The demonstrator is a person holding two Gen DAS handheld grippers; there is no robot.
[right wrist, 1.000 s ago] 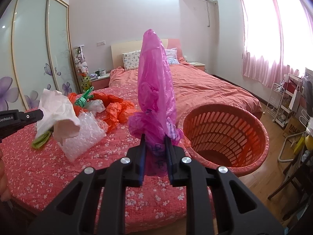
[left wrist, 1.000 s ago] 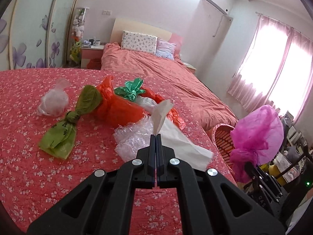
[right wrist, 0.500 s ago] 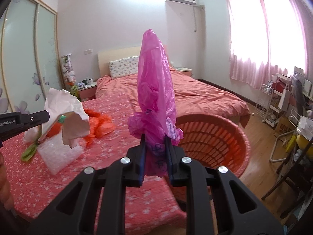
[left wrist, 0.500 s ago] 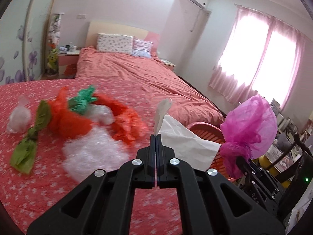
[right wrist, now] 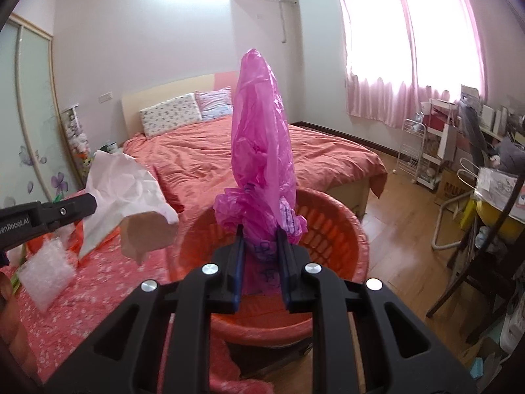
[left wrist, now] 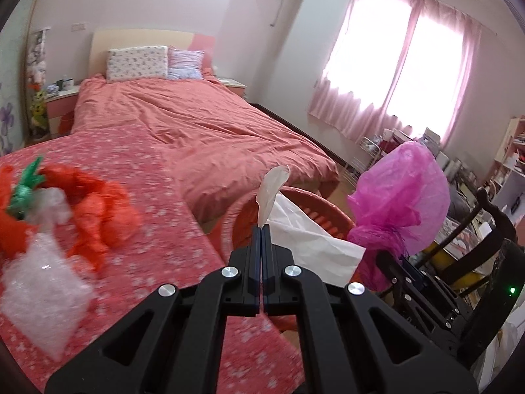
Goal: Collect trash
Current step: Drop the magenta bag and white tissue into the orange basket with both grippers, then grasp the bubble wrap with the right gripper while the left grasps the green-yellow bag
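My left gripper (left wrist: 262, 228) is shut on a crumpled white paper sheet (left wrist: 308, 239), which hangs over the near rim of the red laundry basket (left wrist: 315, 203). From the right wrist view the same white paper (right wrist: 121, 190) dangles from the left gripper (right wrist: 93, 202), just left of the basket (right wrist: 331, 220). My right gripper (right wrist: 261, 231) is shut on a magenta plastic bag (right wrist: 262, 144) that stands upright above the basket's opening. The magenta bag (left wrist: 407, 197) also shows at the right of the left wrist view.
Orange plastic bags (left wrist: 98, 210), a green wrapper (left wrist: 26, 184) and clear bubble wrap (left wrist: 39, 292) lie on the floral red cover (left wrist: 147, 262) at the left. A bed (left wrist: 197, 124) lies beyond. A dark chair (right wrist: 485, 262) and cluttered shelves (right wrist: 426, 151) stand at the right.
Both grippers have swung right, away from the trash pile and toward the basket. The paper and the magenta bag now hang over the basket instead of over the cover.
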